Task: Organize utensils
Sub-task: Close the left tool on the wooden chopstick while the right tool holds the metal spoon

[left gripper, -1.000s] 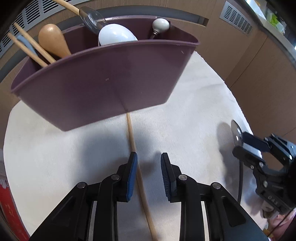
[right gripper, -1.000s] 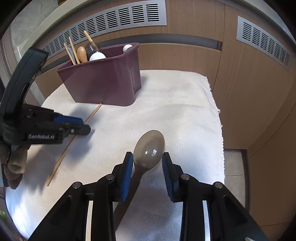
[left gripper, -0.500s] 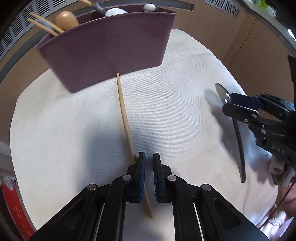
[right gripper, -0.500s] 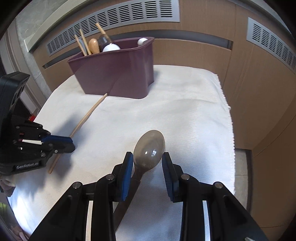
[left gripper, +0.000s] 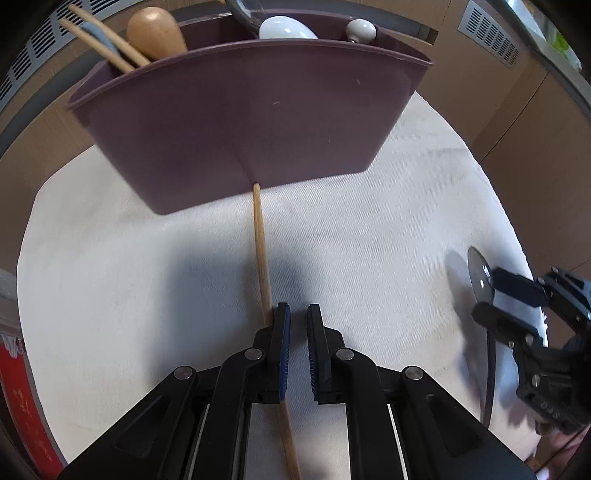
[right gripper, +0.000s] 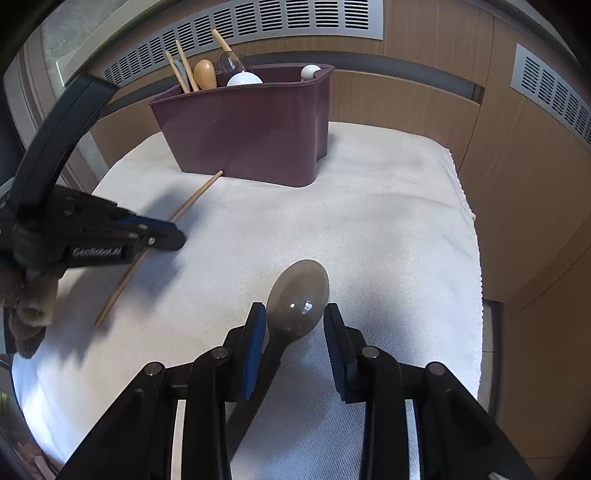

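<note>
A single wooden chopstick (left gripper: 261, 247) lies on the white cloth (left gripper: 369, 236), its far tip touching the maroon utensil holder (left gripper: 251, 110). My left gripper (left gripper: 298, 317) hovers over the chopstick's near half with its jaws almost shut; the stick passes under the left finger, not between the pads. It also shows in the right wrist view (right gripper: 162, 236). My right gripper (right gripper: 294, 314) is open around the neck of a grey translucent spoon (right gripper: 299, 297) that lies on the cloth. The chopstick (right gripper: 192, 201) and holder (right gripper: 251, 125) show there too.
The holder contains wooden chopsticks (left gripper: 107, 51), a wooden spoon (left gripper: 155, 35), a white spoon (left gripper: 286, 31) and a white knob-ended utensil (left gripper: 361, 29). Wood cabinet panels with vents (right gripper: 295, 18) stand behind. The cloth's right edge (right gripper: 469, 221) drops off to the floor.
My left gripper closed from open to nearly shut, pulled back, then moved forward again toward the holder. The chopstick and spoon have stayed on the cloth. My right gripper has stayed open at the spoon.
</note>
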`<state>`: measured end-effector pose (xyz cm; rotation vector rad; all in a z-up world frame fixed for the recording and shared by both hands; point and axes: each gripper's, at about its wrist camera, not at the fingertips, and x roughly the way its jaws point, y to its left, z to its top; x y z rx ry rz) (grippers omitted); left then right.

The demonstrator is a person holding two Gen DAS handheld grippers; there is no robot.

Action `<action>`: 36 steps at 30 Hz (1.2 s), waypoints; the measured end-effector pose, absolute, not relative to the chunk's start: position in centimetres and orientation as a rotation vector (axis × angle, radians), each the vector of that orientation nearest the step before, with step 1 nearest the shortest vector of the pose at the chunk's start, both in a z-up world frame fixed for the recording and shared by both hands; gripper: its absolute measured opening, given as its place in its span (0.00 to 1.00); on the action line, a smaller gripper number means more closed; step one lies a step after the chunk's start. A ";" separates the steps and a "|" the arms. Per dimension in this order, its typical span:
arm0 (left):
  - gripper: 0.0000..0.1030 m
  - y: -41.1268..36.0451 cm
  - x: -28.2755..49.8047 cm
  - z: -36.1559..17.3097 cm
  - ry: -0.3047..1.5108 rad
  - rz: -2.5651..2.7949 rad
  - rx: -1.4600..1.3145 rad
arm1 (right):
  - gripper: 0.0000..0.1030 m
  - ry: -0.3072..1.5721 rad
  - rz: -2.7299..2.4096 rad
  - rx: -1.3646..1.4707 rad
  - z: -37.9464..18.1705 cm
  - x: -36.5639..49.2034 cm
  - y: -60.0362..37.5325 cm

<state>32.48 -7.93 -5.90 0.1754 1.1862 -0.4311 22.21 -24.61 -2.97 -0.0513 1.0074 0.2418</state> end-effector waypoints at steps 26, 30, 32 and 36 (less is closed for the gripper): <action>0.07 -4.9 27.6 -3.9 0.953 -0.488 -0.112 | 0.55 1.073 0.119 0.018 -4.9 22.9 -24.7; 0.09 -4.1 28.3 -4.5 0.987 -0.443 -0.064 | 0.31 1.079 0.135 -0.033 -5.0 23.2 -22.9; 0.12 -4.3 29.1 -4.7 1.010 -0.426 -0.066 | 0.30 1.060 0.134 -0.088 -5.1 23.0 -22.1; 0.19 -5.3 30.2 -5.1 1.049 -0.415 -0.017 | 0.30 1.042 0.166 -0.085 -4.5 22.3 -22.3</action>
